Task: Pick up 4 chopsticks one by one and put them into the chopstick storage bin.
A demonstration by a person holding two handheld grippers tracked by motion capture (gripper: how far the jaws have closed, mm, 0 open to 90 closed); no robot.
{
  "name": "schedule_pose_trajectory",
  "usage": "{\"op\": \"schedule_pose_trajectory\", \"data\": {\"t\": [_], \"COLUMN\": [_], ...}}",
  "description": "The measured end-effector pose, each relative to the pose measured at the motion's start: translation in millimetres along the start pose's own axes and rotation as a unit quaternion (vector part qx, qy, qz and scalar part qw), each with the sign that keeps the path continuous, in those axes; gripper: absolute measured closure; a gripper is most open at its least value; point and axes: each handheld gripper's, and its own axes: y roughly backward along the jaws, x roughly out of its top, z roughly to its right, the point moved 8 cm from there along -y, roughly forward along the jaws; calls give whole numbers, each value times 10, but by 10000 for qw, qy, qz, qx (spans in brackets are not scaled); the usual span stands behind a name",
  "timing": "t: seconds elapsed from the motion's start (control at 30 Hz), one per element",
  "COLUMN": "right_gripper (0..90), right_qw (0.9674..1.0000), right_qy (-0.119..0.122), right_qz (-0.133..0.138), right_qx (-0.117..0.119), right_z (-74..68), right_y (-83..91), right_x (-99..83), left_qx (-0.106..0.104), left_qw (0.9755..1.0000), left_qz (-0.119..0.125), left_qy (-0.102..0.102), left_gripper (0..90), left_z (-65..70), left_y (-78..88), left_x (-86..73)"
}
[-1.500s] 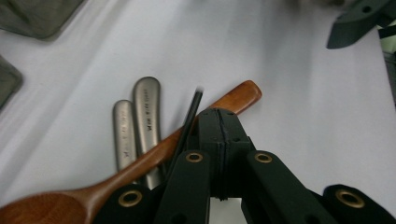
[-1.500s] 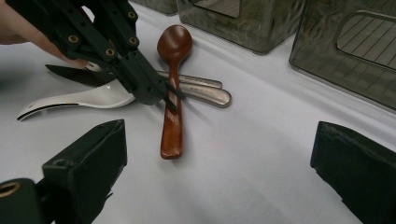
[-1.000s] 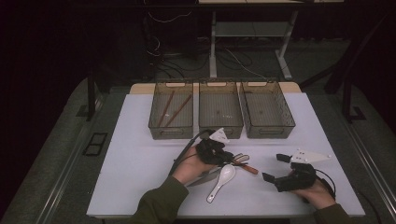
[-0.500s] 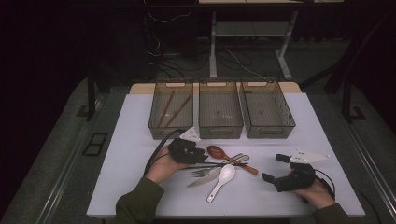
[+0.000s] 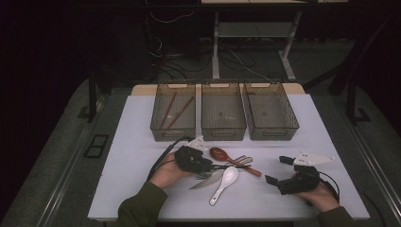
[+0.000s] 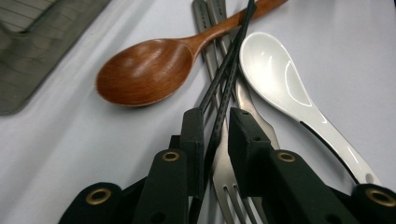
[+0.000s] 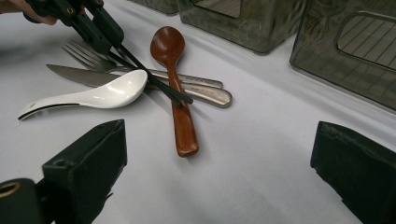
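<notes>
We see the bench (image 5: pixel 142 142), with three bins (image 5: pixel 223 116) at its far side. Nearer us than the bins, our left tongs (image 6: pixel 215 140), having just narrowed, pinch the black chopsticks (image 6: pixel 226 70) lying across the fork (image 6: pixel 229 182); our right tongs (image 7: pixel 219 172) stand spread, empty.

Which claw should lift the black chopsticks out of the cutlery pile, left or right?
Left. The left claw already has its jaws around the black chopsticks and has just been closing. The right claw sits open, off to the side of the pile.
</notes>
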Motion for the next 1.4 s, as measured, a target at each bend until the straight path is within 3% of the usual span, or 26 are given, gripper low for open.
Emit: {"op": "schedule_pose_trajectory", "data": {"t": [0.53, 1.17, 1.4], "right_gripper": [32, 32, 32], "right_qw": [10000, 10000, 10000], "right_qy": [2, 6, 16], "right_qz": [-15, -30, -37], "right_qx": [13, 20, 13], "right_z": [-6, -6, -3], "right_y": [-3, -12, -15], "right_x": [-4, -7, -9], "left_qx": [-91, -247, -359], "left_qw": [9998, 9992, 9991], "left_qz": [-149, -99, 8], "left_qy": [-127, -294, -217], "left_gripper": [783, 814, 815], "left_z": [-15, -6, -16], "left_y": [-52, -70, -77], "left_x": [-70, -96, -97]}}
